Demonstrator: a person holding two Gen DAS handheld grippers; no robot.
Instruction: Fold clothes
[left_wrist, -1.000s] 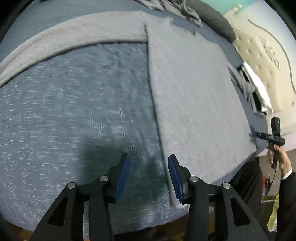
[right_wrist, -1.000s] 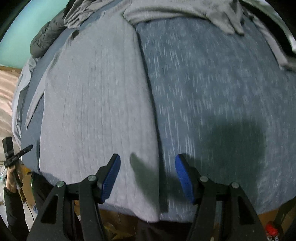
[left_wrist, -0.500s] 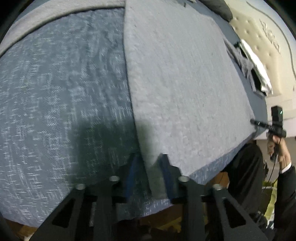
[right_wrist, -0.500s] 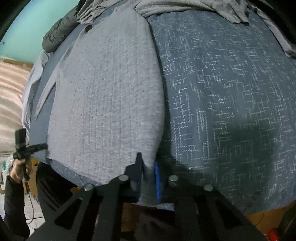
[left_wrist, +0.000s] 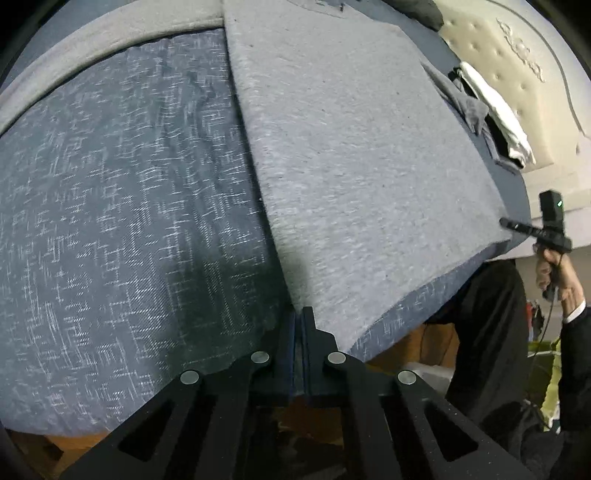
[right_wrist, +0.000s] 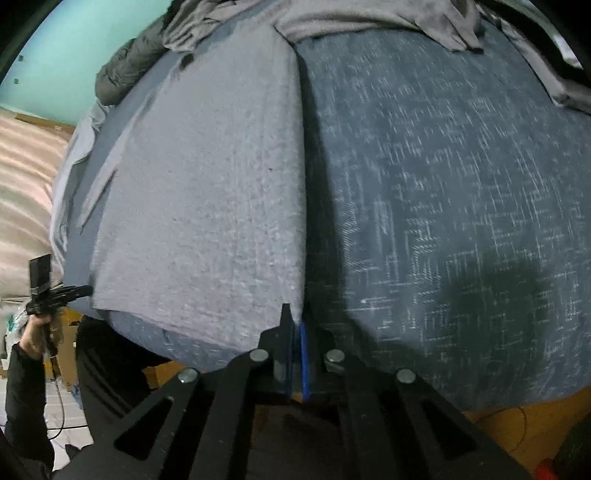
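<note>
Grey garment (left_wrist: 362, 155): one piece, laid flat on the blue-patterned bedspread (left_wrist: 122, 229), near the edge of the bed. One long, straight folded edge runs away from the cameras; both grippers hold the garment at its near hem.

Left gripper (left_wrist: 299, 325): one unit, jaws clenched on the near corner of the grey garment where the folded edge meets the hem. Blue pads are pressed together with cloth between them.

Right gripper (right_wrist: 295, 325): one unit, jaws clenched on a near corner of the same grey garment (right_wrist: 207, 206). Only a thin gap shows between the blue pads.

Bedspread (right_wrist: 443, 221): one, dark blue with short white dashes, covering the bed under the garment.

Other cloth: a loose grey heap (right_wrist: 369, 18) lies at the far side of the bed; a white folded item (left_wrist: 498, 110) rests by the cream tufted headboard (left_wrist: 517, 48).

Writing: an embossed mark on the headboard is too blurred to read. No readable labels show on the garment.
</note>
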